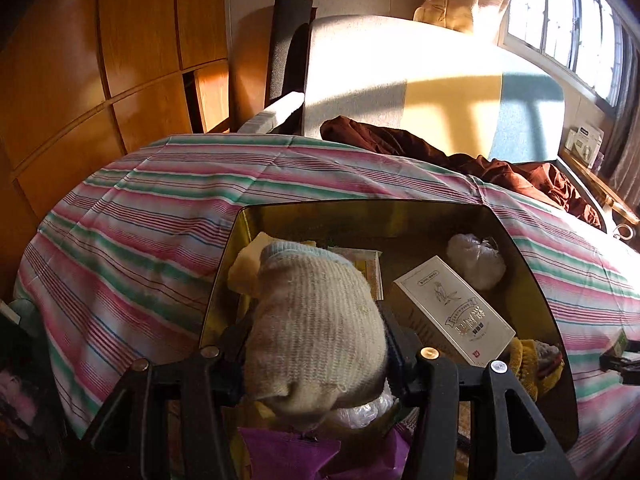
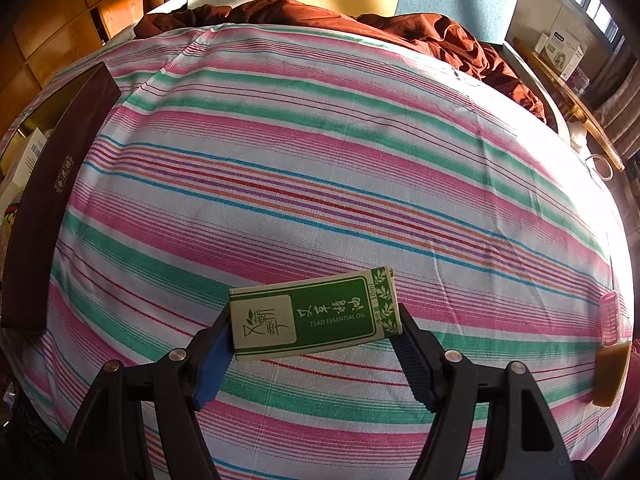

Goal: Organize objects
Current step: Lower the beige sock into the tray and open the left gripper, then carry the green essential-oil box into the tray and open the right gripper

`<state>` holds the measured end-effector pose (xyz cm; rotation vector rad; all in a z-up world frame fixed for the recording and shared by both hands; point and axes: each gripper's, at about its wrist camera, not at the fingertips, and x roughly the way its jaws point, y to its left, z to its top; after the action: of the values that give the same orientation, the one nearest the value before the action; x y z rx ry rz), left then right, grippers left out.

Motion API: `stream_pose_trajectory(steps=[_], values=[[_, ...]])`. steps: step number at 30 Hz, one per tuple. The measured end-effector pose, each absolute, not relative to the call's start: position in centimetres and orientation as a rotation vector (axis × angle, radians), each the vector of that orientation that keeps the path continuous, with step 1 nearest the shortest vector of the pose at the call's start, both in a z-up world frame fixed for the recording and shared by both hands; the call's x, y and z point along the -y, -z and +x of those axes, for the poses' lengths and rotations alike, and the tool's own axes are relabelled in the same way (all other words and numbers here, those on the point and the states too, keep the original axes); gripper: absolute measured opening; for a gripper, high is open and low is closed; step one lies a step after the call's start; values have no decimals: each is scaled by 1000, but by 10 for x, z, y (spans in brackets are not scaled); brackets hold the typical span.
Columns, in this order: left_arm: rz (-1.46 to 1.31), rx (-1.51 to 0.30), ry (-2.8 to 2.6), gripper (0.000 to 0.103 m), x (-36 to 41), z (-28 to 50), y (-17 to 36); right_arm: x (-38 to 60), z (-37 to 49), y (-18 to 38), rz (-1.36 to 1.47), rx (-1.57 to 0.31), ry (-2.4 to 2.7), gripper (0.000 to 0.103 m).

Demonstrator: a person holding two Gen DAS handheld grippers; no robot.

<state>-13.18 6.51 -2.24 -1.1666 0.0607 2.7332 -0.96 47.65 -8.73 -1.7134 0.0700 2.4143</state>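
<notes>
My left gripper (image 1: 316, 340) is shut on a rolled cream knitted sock (image 1: 316, 320) and holds it over an open box with gold inner walls (image 1: 360, 216) on the striped bed. Inside the box lie a white carton with printed characters (image 1: 452, 312), a white crumpled bag (image 1: 476, 260), a yellow knitted item (image 1: 536, 364) and a purple bag (image 1: 288, 452). My right gripper (image 2: 316, 324) is shut on a green and white essential oil carton (image 2: 316, 316), gripped by its two short ends just above the striped sheet (image 2: 320, 160).
The dark maroon outer wall of the box (image 2: 60, 184) stands at the left of the right wrist view. A brown crumpled cloth (image 2: 440, 36) lies at the bed's far side. A pink item (image 2: 612, 316) and an amber block (image 2: 612, 372) sit at the right edge. Wooden cabinets (image 1: 100, 80) stand left.
</notes>
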Motion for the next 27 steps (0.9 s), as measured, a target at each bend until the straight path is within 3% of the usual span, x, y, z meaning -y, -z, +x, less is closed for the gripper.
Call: stream_pose_trajectory(steps=[5, 15, 27], values=[[-1188, -100, -2705, 61, -68, -143, 29, -475, -8, 87, -1706, -52, -2416, 74], [-1037, -90, -2773, 64, -61, -106, 10, -445, -4, 78, -1719, -7, -2481, 74], [-950, -54, -2793, 66, -45, -60, -6, -342, -14, 11, -1588, -54, -2834, 74]])
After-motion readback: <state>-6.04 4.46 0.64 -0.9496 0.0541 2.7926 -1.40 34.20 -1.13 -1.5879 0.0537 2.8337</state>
